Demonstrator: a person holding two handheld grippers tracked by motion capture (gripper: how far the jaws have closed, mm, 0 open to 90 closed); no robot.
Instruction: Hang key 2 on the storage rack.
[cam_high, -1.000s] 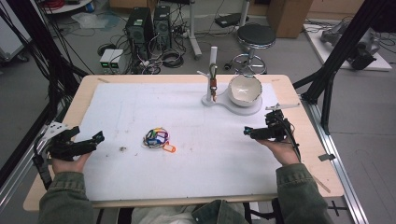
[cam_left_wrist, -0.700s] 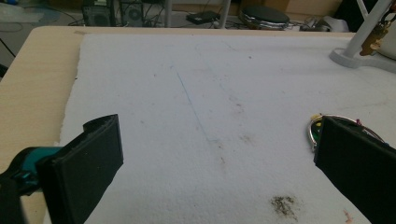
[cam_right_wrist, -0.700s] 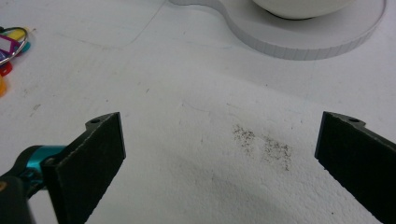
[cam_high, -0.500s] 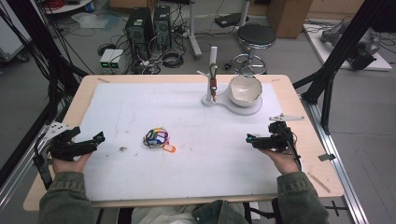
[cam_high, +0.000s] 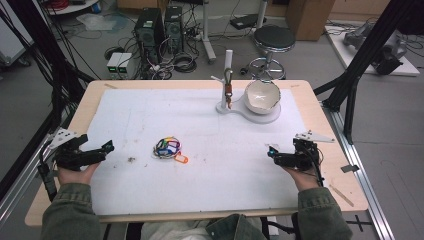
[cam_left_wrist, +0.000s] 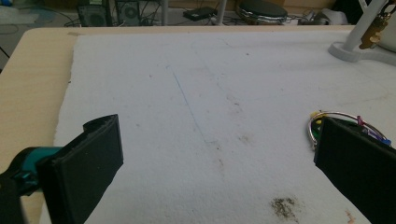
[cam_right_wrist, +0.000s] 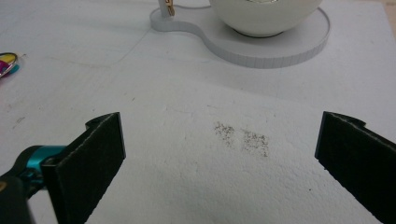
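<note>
**Loose key ring could scatter or snag on the first grab**

The bunch of coloured key tags on a metal ring lies left of centre in the high view, on the white mat, with one orange tag sticking out at its lower right. In the left gripper view the ring peeks out at the right edge, partly hidden behind that gripper's right jaw.

The left gripper sits at the lower left of the high view, well apart from the bunch, jaws spread wide and holding nothing. The right gripper rests at the lower right, also well apart, jaws likewise spread and empty.

The likely trouble: the tags are a flat, loose heap, so a pinch that catches only one tag would probably drag the rest across the mat or let the ring swing and slip free. Coming in too low could press the jaws into the soft mat and push the bunch aside instead of closing on it.

Farther up, right of centre, a white stand with a hanging hook sits on a base beside a white bowl; a dangling bunch carried that way might knock the stand or miss its hook.
</note>
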